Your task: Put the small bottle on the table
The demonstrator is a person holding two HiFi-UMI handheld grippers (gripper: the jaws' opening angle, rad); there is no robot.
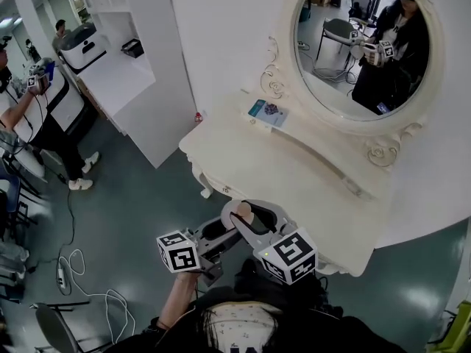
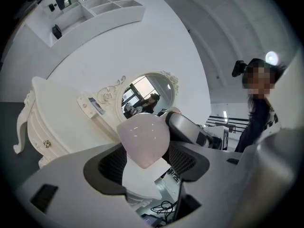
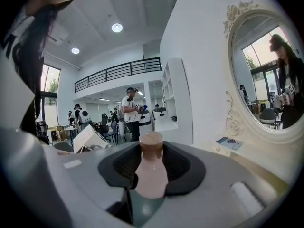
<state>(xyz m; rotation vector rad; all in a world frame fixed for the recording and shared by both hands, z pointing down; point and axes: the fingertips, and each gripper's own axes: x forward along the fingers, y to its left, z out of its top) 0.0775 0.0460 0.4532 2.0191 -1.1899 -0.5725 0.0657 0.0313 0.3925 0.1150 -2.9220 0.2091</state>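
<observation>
Fingers (image 2: 110,167) of the left gripper (image 1: 224,230) are closed on the small bottle (image 2: 142,141). Its pale rounded body fills the gap between both dark pads and looks tipped toward that camera, no cap visible from there. Just right of it the right gripper (image 3: 151,167) is on the same bottle: its fingers (image 3: 183,167) are part-way apart and clamped on the pink body. In the right gripper view the bottle stands upright between them, brown cap on top, long axis vertical. So the bottle sits in both grips at once and neither hand is nearer. In the head view it hangs low centre between the two marker cubes, over the floor and just short of the front edge of the white table (image 1: 294,164). The table lies ahead, up and to the right of the fingers, with the oval mirror (image 1: 360,50) behind it and a small card (image 1: 266,112) at the back left. Most of the top looks bare. My read: carry forward over the edge, then set the base down flat. One grip likely has to let go first.
</observation>
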